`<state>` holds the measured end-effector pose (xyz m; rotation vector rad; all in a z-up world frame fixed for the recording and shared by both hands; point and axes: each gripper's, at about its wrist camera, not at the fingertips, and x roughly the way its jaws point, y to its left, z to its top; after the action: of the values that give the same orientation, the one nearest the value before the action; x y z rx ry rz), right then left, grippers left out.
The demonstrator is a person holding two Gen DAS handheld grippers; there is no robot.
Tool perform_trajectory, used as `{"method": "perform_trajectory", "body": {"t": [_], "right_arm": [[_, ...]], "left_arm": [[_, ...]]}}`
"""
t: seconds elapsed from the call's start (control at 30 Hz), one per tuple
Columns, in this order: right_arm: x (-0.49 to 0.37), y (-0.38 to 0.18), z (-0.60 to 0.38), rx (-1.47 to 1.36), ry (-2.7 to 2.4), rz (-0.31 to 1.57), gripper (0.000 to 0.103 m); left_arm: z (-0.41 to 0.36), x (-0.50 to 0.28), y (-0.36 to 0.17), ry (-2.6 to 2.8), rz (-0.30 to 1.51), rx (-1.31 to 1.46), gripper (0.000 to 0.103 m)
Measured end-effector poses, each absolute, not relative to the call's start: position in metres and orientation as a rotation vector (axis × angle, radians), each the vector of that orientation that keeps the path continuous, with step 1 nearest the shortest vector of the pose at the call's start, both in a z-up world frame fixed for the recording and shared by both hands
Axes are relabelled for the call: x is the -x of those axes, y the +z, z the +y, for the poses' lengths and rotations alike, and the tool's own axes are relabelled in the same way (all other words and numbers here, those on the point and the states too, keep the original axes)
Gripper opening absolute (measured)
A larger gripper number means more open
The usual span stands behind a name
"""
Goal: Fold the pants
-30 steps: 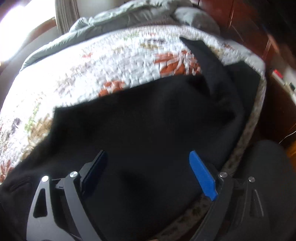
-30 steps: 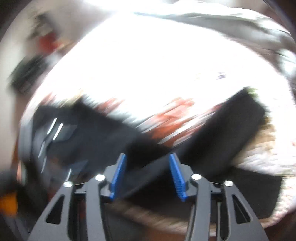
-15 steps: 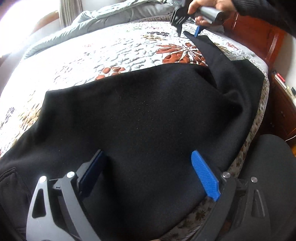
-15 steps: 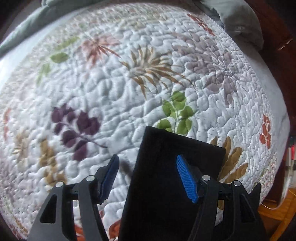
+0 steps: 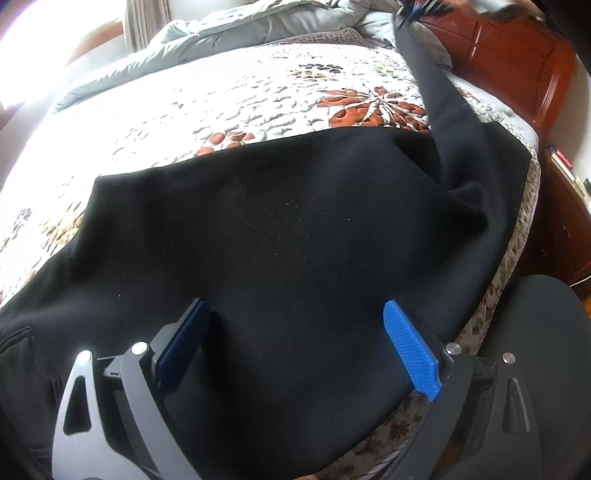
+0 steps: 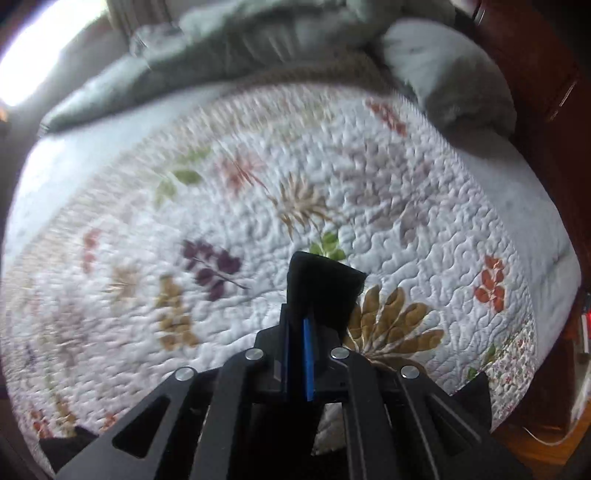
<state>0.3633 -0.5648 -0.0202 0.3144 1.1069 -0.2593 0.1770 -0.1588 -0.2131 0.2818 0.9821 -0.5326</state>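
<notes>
Black pants (image 5: 280,236) lie spread across a floral quilted bed (image 5: 229,92). My left gripper (image 5: 295,343) is open, its blue fingers low over the near part of the fabric, holding nothing. One pant leg (image 5: 439,92) rises off the quilt toward the far right, lifted by my right gripper (image 5: 413,7), which is blurred at the top edge. In the right wrist view my right gripper (image 6: 301,325) is shut on the leg's hem (image 6: 325,280) and holds it above the quilt (image 6: 258,184).
A grey duvet (image 5: 236,29) is bunched at the bed's far end with a pillow (image 6: 450,74). A red-brown wooden headboard (image 5: 517,51) and a nightstand (image 5: 565,206) stand at the right. A black rounded object (image 5: 539,332) sits at the near right.
My right gripper has closed on the pant leg's hem and lifted it up off the quilt, pulling the leg taut. My left gripper has hardly moved.
</notes>
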Motion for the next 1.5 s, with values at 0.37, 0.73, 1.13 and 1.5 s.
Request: {"method": "perform_trajectory", "body": {"t": [0.37,0.73,1.13,1.5], "right_arm": [[-0.161,-0.033,-0.697,-0.693,-0.227,0.745,0.006],[-0.104,-0.167,-0.76,-1.029,-0.218,0.727,0.006],[-0.073,-0.235,-0.741,-1.355,-0.077,0.591,0.046],[-0.076,-0.223,-0.687,-1.235,-0.028,0.608,0.005]], "left_arm": [[-0.157,-0.172,-0.213,-0.491,0.955,-0.254,0.097],[-0.159,-0.175,-0.214,-0.488,0.968,-0.253,0.098],[-0.159,-0.177,-0.216,-0.49,0.966,-0.246,0.099],[-0.159,-0.177,-0.215,-0.493,0.976,-0.247,0.099]]}}
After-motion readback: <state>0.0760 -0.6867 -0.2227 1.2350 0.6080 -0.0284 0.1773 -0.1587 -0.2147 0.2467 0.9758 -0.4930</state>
